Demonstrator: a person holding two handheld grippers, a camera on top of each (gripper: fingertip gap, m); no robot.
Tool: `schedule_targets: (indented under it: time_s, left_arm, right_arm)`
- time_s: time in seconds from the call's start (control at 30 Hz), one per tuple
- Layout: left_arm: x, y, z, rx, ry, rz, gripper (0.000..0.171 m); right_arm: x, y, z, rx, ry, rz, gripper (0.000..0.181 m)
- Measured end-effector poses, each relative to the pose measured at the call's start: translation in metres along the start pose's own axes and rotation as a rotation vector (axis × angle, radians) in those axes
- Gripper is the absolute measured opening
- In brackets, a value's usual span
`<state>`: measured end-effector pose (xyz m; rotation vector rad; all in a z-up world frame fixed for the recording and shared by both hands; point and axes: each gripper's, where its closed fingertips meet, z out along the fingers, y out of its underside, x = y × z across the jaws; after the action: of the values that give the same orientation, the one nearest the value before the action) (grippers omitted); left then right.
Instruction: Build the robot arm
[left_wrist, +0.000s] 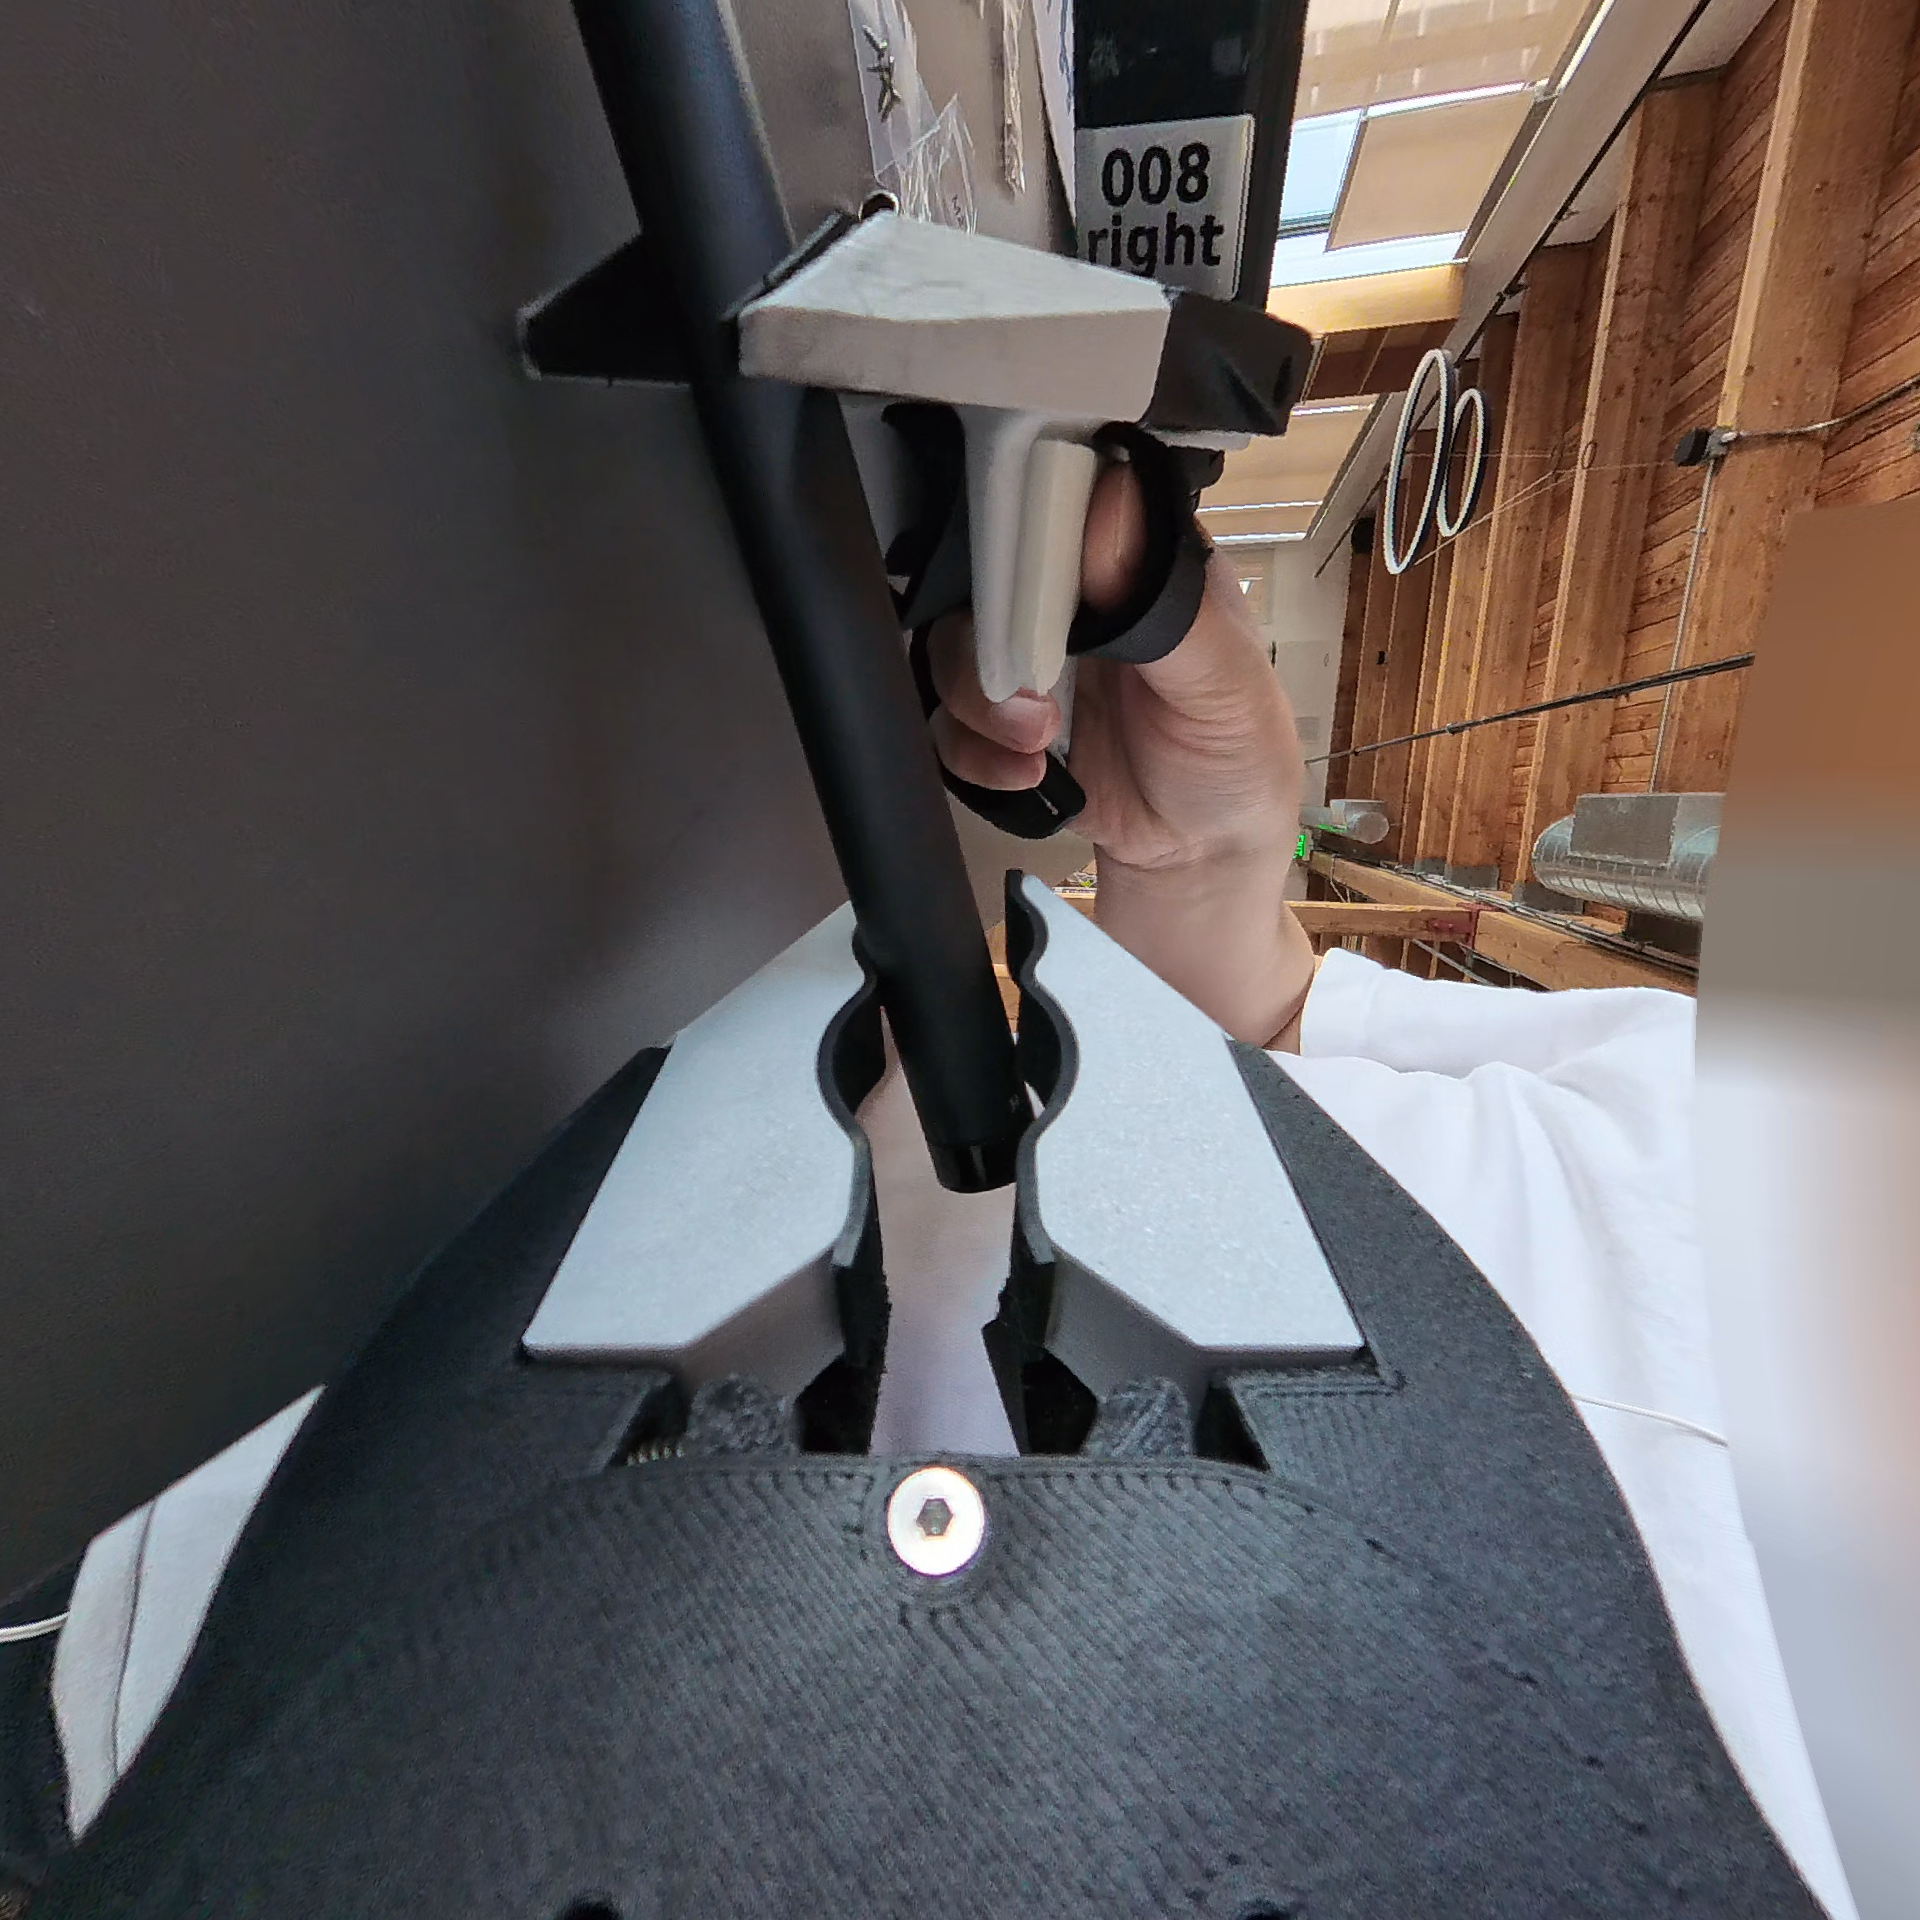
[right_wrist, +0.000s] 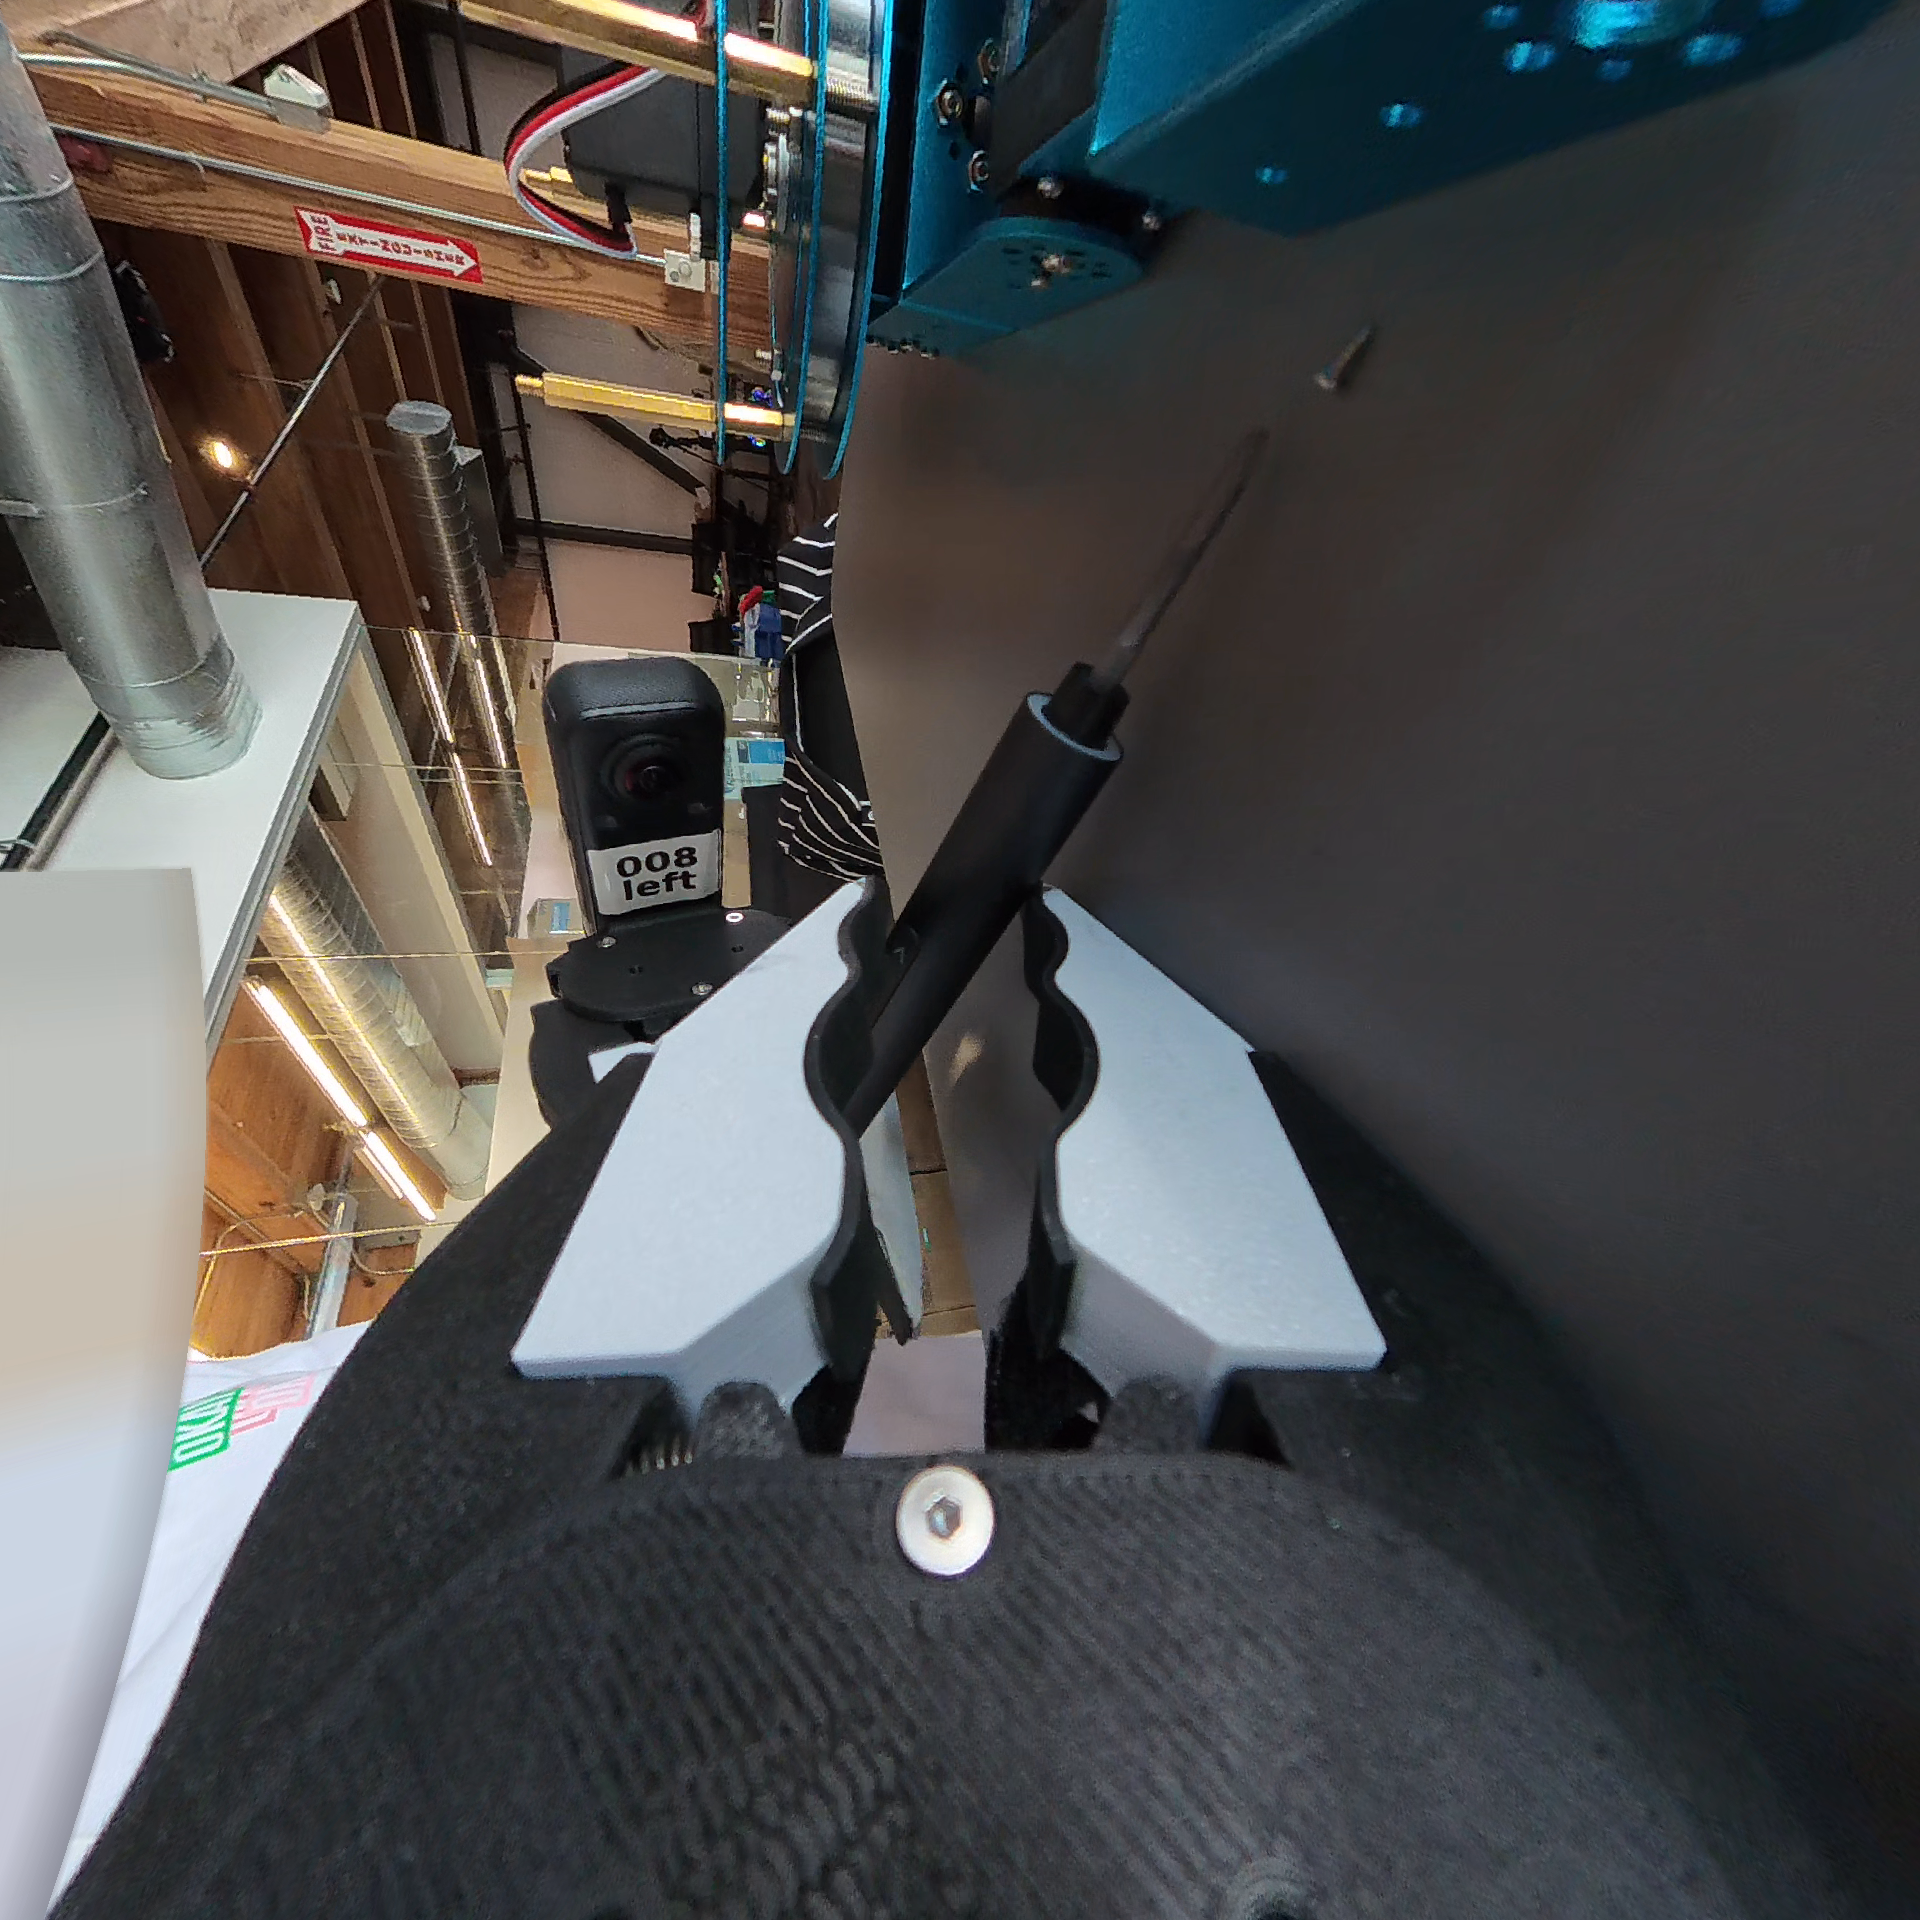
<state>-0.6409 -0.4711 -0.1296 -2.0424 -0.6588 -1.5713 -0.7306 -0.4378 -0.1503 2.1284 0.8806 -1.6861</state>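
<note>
A black screwdriver (left_wrist: 831, 623) with a round handle is held by both grippers. My left gripper (left_wrist: 940, 920) is shut on the rear end of the handle, whose butt sticks out between the grey fingers. My right gripper (left_wrist: 727, 332) grips the handle farther up. In the right wrist view my right gripper (right_wrist: 951, 899) is shut on the screwdriver (right_wrist: 997, 852), which lies at a slant across the jaws. Its thin bit (right_wrist: 1195, 551) points at a small loose screw (right_wrist: 1340, 364) on the dark grey surface (right_wrist: 1558, 831).
A blue metal assembly (right_wrist: 1299, 104) with brass standoffs and wires stands on the grey surface beyond the screw. The left gripper's camera body (right_wrist: 644, 769) is close beside the right fingers. A hand (left_wrist: 1174, 748) and white sleeve (left_wrist: 1507, 1143) hold the right gripper. Small screws and bags (left_wrist: 914, 135) lie farther off. The tips of one gripper are about 9 cm away from the tips of the other. From my right tips it is roughly 9 cm to the small loose screw (right_wrist: 1340, 364); from my left, 15 cm.
</note>
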Motion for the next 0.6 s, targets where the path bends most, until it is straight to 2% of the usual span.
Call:
schedule_targets:
  time_s: [0.6]
  left_arm:
    - [0.0062, -0.0073, -0.0008, -0.015, 0.011, 0.028, 0.020]
  right_arm:
    - [0.0004, -0.0068, -0.0028, 0.034, -0.006, 0.012, 0.027]
